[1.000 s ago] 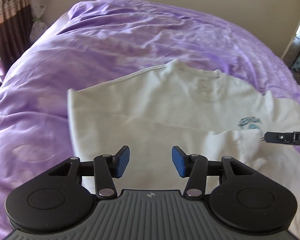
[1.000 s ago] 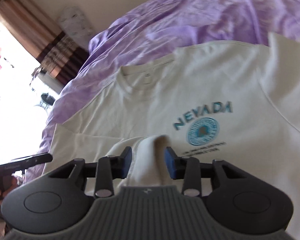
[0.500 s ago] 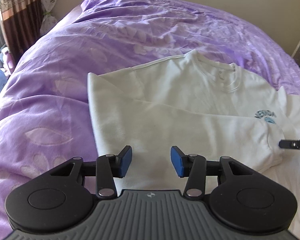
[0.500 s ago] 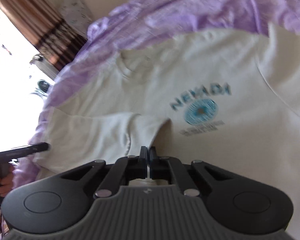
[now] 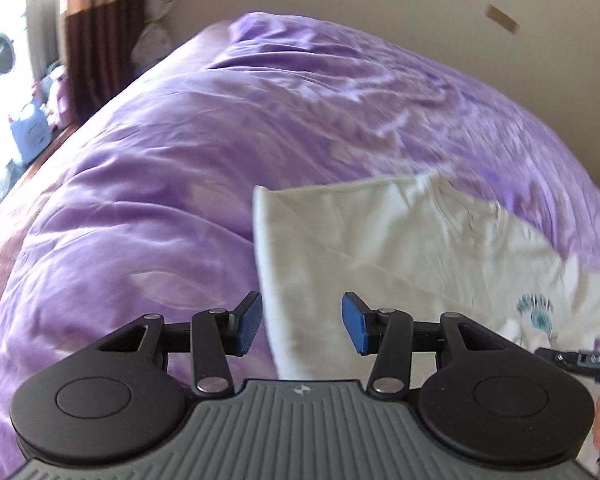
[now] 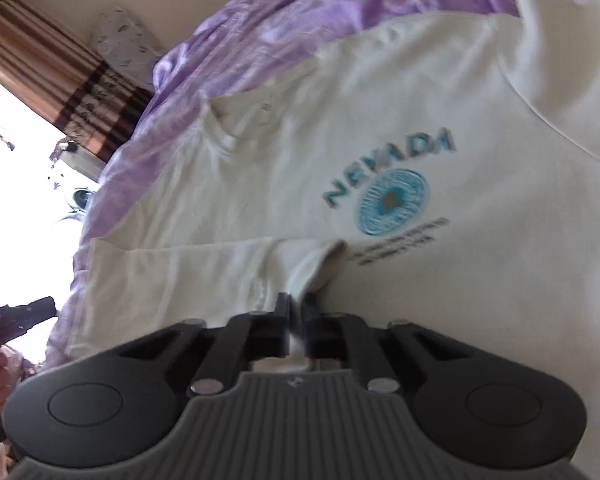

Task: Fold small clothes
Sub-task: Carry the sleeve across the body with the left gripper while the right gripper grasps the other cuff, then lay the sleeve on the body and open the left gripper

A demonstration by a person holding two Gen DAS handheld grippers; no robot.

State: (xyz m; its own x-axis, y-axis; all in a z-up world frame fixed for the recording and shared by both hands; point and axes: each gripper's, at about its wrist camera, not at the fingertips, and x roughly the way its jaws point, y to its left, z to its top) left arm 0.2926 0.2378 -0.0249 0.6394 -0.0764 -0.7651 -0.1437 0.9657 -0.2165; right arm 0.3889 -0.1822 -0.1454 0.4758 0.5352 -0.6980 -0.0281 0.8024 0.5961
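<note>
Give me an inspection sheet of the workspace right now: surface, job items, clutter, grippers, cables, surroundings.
Surface: purple bedspread, wrinkled.
Job's things: white T-shirt with NEVADA print lies chest up; one sleeve is folded across the body.
Clutter: nothing seen on the bed.
Grippers: left gripper open, empty, above the shirt's edge; right gripper shut on the sleeve's end.
Cables: nothing seen.
Surroundings: striped brown curtain by a bright window, beige wall.
</note>
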